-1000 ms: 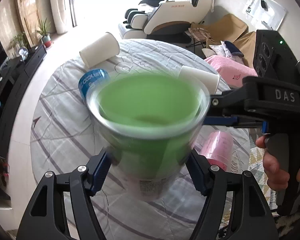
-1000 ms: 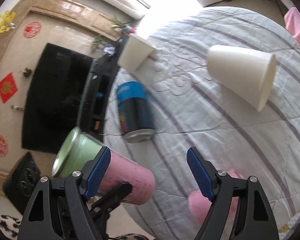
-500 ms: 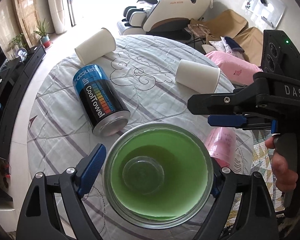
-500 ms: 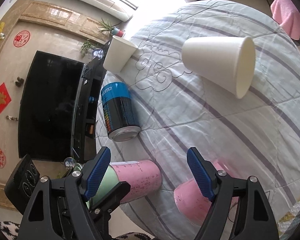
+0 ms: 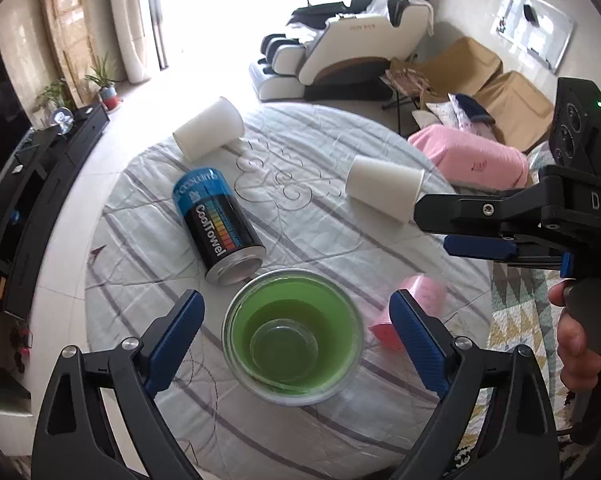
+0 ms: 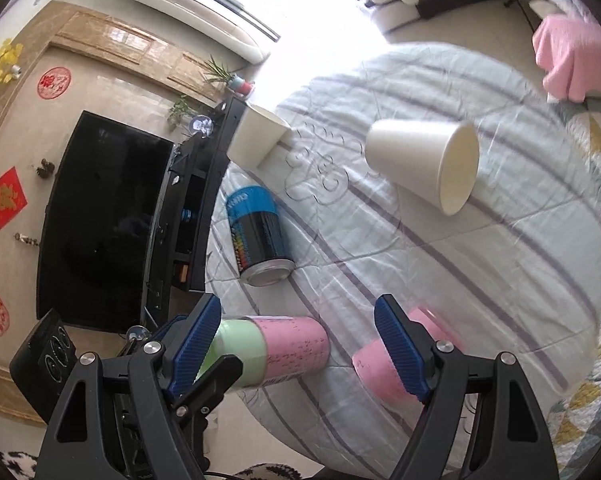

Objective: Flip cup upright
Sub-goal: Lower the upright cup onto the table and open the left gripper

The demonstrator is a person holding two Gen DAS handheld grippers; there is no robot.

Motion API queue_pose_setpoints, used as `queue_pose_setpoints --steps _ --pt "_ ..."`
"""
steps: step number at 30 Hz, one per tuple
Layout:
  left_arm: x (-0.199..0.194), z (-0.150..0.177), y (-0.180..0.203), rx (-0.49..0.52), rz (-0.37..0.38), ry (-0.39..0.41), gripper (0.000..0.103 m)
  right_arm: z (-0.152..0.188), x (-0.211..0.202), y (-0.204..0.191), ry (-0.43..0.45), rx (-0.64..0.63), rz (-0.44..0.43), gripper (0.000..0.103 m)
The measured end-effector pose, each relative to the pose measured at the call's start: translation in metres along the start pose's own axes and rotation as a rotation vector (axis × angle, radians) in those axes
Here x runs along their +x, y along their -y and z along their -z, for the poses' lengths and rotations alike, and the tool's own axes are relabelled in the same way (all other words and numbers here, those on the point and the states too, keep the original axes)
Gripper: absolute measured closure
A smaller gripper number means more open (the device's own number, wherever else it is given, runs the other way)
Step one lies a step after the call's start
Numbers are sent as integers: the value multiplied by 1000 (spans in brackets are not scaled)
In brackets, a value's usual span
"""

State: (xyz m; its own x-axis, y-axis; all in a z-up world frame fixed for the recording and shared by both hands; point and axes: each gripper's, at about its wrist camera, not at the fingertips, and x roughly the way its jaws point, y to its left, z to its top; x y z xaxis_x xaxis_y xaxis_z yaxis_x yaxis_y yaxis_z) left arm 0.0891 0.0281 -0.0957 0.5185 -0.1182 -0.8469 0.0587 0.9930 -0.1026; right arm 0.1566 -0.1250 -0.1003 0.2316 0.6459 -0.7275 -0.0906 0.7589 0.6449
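Your green-lined cup (image 5: 294, 334) stands upright, mouth up, between your left gripper's (image 5: 296, 336) spread fingers. A can (image 5: 217, 224) lies just beyond it, a pink cup (image 5: 410, 312) lies right, and your right gripper (image 6: 298, 346) gapes empty.

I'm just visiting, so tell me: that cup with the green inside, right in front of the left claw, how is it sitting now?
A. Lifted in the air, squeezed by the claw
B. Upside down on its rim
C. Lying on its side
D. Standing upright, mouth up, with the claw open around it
D: the left wrist view looks straight down into the green cup on the table, and the left claw has both pads clear of its rim.
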Motion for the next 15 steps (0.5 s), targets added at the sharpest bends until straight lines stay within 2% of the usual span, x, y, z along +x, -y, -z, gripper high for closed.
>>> queue_pose_setpoints --steps 9,15 --pt "-68 12 30 -34 -88 119 2 17 -62 -34 120 -201 125 22" --pt "-106 32 37 -85 -133 155 0 39 -91 -49 152 -311 183 21"
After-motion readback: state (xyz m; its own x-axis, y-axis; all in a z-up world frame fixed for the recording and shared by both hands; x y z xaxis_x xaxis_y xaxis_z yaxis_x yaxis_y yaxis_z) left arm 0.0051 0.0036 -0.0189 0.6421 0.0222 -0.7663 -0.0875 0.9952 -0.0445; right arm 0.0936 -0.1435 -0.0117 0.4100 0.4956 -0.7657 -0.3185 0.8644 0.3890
